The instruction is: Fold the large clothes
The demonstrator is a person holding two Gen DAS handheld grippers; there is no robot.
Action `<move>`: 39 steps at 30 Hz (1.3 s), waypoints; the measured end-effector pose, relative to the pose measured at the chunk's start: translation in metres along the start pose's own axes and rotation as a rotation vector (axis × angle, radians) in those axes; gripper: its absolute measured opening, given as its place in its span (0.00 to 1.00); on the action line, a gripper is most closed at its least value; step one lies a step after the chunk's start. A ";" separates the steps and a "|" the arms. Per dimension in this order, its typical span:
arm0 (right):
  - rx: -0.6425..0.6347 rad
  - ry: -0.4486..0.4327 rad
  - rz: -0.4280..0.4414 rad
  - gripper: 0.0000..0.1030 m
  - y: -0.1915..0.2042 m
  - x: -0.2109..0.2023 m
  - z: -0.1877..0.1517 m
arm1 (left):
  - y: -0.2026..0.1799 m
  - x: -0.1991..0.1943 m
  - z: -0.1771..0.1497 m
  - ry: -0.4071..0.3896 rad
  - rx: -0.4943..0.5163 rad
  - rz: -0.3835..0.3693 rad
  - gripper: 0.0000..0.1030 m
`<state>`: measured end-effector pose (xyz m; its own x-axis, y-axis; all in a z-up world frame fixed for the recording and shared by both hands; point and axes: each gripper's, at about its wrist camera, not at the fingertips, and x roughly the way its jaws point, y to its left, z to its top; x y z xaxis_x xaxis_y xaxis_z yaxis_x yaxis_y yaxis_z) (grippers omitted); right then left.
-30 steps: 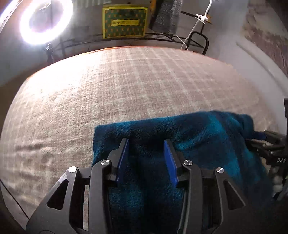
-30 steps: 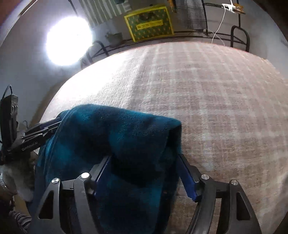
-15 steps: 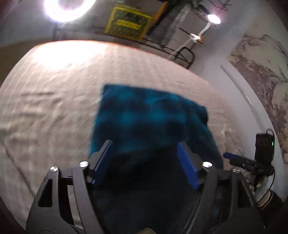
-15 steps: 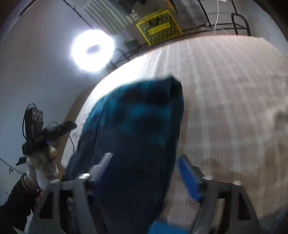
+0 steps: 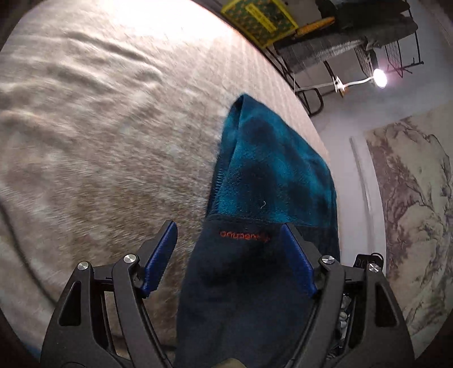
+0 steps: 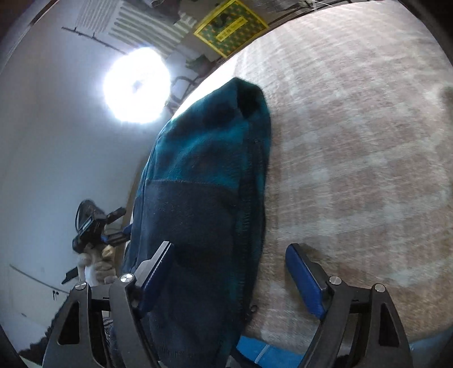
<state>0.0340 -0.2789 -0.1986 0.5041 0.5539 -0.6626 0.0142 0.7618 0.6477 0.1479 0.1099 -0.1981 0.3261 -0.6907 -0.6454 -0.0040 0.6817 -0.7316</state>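
A teal and navy fleece garment (image 5: 271, 175) lies folded on the beige checked bed cover (image 5: 99, 127), with a red embroidered logo (image 5: 243, 235) on its navy part. My left gripper (image 5: 230, 259) is open, its blue fingers (image 5: 158, 257) spread on either side of the garment's near end. In the right wrist view the same garment (image 6: 209, 175) runs between the open fingers of my right gripper (image 6: 232, 280). The left gripper (image 6: 96, 229) with the gloved hand holding it shows at the left there. I cannot tell whether the fingers touch the cloth.
A ring light (image 6: 136, 85) shines at the bed's far side. A yellow-green box (image 5: 257, 19) and a metal rack (image 5: 368, 42) with a small lamp (image 5: 379, 77) stand beyond the bed. A wall with a landscape painting (image 5: 410, 198) is at the right.
Both grippers have opened wider and pulled back and up from the garment. The views have tilted, so the garment now runs lengthwise away from me.
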 end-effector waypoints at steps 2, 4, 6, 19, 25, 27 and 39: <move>-0.013 -0.003 0.003 0.78 0.005 -0.001 -0.002 | -0.001 0.017 0.003 0.060 0.002 -0.026 0.75; 0.009 0.019 0.049 0.68 0.006 0.006 -0.003 | -0.010 0.025 0.005 0.061 0.048 -0.031 0.75; 0.013 0.004 0.059 0.67 0.005 0.007 -0.002 | -0.019 0.033 0.008 0.070 0.079 -0.025 0.75; -0.126 0.042 -0.064 0.25 0.061 0.027 -0.003 | -0.052 0.054 0.004 0.038 0.131 0.045 0.33; -0.332 -0.028 -0.249 0.18 0.115 0.022 -0.005 | -0.087 0.034 -0.012 -0.045 0.269 0.094 0.27; -0.385 -0.053 -0.285 0.18 0.130 0.017 -0.006 | -0.098 0.027 -0.016 -0.069 0.305 0.099 0.27; -0.625 -0.176 -0.455 0.17 0.190 -0.017 -0.019 | -0.131 -0.006 -0.036 -0.181 0.401 0.059 0.26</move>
<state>0.0116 -0.1374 -0.0717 0.6952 0.1214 -0.7085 -0.2092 0.9771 -0.0379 0.1124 0.0165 -0.1064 0.4964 -0.6190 -0.6086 0.3276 0.7828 -0.5290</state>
